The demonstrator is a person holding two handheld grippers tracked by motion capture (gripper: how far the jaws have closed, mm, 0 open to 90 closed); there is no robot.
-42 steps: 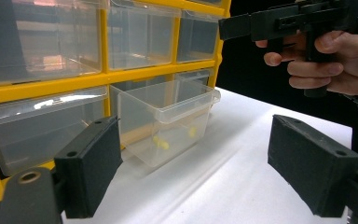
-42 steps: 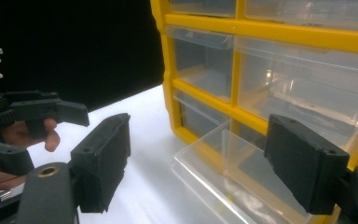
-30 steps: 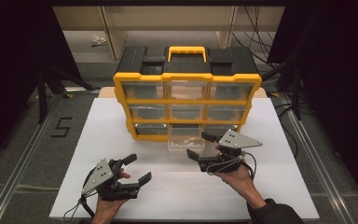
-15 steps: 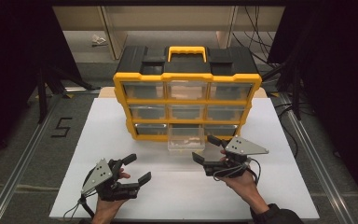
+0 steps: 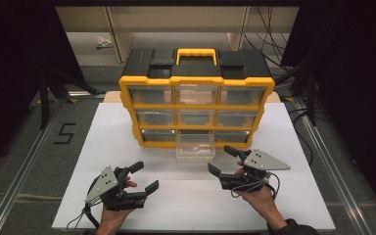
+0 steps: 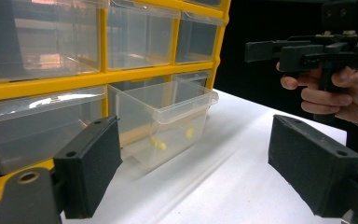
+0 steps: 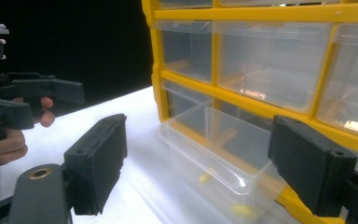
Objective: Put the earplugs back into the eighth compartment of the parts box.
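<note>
Yellow-framed plastic drawer cabinet (image 5: 196, 105) stands on the white table board (image 5: 127, 147); its clear bottom-middle drawer (image 5: 195, 146) protrudes forward, between both grippers.

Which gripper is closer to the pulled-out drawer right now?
Right. The right gripper sits just beside the drawer's front right corner, open. The left gripper is farther off, toward the near left of the table, also open.

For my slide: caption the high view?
Both open grippers, left and right, flank a pulled-out drawer of the yellow organizer.
</note>
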